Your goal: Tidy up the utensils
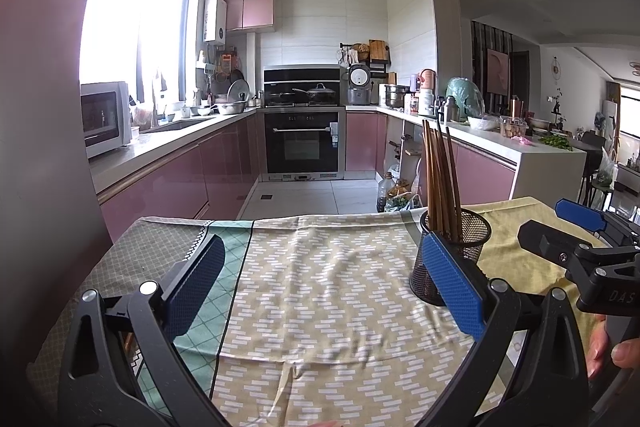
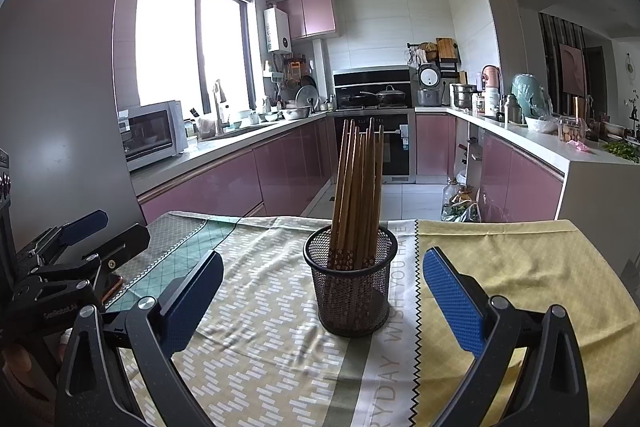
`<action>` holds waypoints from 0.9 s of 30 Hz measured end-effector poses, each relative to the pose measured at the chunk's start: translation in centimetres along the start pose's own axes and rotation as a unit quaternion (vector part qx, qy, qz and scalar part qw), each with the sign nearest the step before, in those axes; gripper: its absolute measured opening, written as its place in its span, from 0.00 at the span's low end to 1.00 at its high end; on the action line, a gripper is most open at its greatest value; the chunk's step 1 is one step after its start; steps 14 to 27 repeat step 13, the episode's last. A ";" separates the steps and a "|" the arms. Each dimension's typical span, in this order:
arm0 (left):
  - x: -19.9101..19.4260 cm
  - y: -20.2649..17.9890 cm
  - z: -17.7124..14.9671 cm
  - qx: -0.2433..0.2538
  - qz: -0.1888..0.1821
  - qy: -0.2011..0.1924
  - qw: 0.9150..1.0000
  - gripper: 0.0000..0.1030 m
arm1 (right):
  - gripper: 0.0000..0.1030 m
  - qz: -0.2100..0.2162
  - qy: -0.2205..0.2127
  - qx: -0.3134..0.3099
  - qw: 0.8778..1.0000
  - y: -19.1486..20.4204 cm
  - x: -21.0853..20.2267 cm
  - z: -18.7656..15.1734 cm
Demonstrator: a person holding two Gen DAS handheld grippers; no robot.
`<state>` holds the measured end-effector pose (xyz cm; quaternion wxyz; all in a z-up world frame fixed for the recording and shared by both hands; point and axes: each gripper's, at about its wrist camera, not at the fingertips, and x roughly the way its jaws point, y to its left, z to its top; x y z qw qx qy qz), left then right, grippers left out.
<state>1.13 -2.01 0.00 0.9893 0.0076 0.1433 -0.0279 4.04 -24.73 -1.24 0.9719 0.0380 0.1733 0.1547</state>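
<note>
Mesh cup [image 2: 352, 291] upright on tablecloth [image 2: 256, 347], chopsticks [image 2: 358, 187] bundled inside, both tongs wide, empty

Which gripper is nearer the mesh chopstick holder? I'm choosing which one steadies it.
Right, probably. The right gripper faces the mesh chopstick holder, centred ahead of its open fingers. The left gripper points beside it; the holder stands behind its right finger.

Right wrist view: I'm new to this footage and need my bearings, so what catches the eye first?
A black mesh holder packed with upright wooden chopsticks stands mid-table on the patterned tablecloth. The open right gripper frames it, holding nothing. Behind is a pink-cabinet kitchen with a bright window.
</note>
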 end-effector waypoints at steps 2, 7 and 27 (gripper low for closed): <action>0.0 -0.1 -0.1 0.005 0.001 0.002 1.000 0.94 | 0.94 -0.001 0.002 -0.001 1.000 -0.1 0.1 -0.1; 1.7 0.0 -0.5 0.006 -0.003 0.044 0.999 0.94 | 0.94 -0.020 0.028 0.004 0.999 -1.9 0.7 -0.9; 5.2 1.5 -2.1 -0.001 0.015 0.123 0.992 0.94 | 0.94 -0.107 0.158 0.003 0.982 -8.0 4.8 -3.6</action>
